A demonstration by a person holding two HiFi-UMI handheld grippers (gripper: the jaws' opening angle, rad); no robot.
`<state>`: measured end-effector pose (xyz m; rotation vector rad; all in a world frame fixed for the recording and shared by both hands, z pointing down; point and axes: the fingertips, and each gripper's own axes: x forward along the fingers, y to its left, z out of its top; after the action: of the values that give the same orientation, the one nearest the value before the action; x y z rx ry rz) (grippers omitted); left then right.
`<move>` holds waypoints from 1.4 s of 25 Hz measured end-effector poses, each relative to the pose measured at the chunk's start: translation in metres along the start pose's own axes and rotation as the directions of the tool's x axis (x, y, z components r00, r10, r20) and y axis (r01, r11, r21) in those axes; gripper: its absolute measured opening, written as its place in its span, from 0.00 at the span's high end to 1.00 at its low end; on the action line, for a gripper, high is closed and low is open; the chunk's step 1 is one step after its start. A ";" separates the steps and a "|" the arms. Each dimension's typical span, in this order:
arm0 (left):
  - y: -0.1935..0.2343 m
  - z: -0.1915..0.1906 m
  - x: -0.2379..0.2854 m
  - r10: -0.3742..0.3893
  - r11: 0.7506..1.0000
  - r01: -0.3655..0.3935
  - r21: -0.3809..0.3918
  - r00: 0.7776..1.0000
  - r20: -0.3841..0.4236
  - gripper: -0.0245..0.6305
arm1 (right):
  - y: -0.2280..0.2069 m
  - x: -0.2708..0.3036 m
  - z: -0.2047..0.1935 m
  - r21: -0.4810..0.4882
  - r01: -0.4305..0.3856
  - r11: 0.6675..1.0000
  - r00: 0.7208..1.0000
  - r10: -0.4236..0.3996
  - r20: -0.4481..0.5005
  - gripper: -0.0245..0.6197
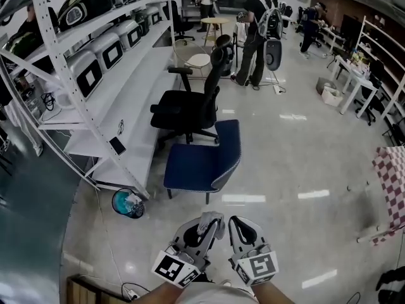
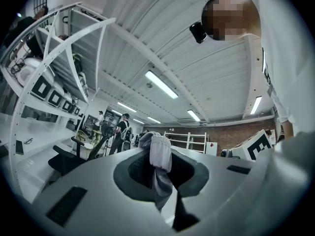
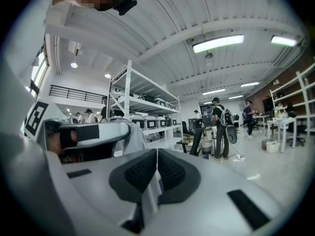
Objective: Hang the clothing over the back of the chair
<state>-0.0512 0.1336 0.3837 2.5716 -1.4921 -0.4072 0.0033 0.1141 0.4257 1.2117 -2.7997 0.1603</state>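
Wears a white top (image 2: 290,82) and a small black head camera (image 2: 198,32). Carries a left gripper (image 1: 211,221) and a right gripper (image 1: 238,222), both with smooth, rounded, pale grey shells. Shows dark grey ribbed pads (image 3: 141,170) set in dark oval recesses, black rectangular slots (image 3: 244,209) on the shells, and a white cube (image 1: 172,268) with black square markers at each rear.
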 end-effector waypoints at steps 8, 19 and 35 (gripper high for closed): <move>0.048 0.011 0.016 -0.047 0.999 0.048 -0.021 0.999 0.022 0.90 | -0.001 0.045 0.001 -0.010 0.054 0.998 0.998 -0.054 -0.017 0.94; 0.085 0.015 0.044 -0.055 0.997 0.057 -0.048 0.998 0.033 0.90 | -0.015 0.086 0.006 -0.023 0.066 0.998 0.997 -0.066 -0.038 0.94; 0.136 0.009 0.164 0.060 0.998 -0.061 0.006 0.997 0.041 0.90 | -0.139 0.174 0.017 0.011 -0.008 1.000 1.000 0.008 -0.018 0.94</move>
<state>-0.0889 -0.0760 0.3834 2.5310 -1.5833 -0.4506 -0.0146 -0.1086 0.4387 1.1949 -2.7927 0.1856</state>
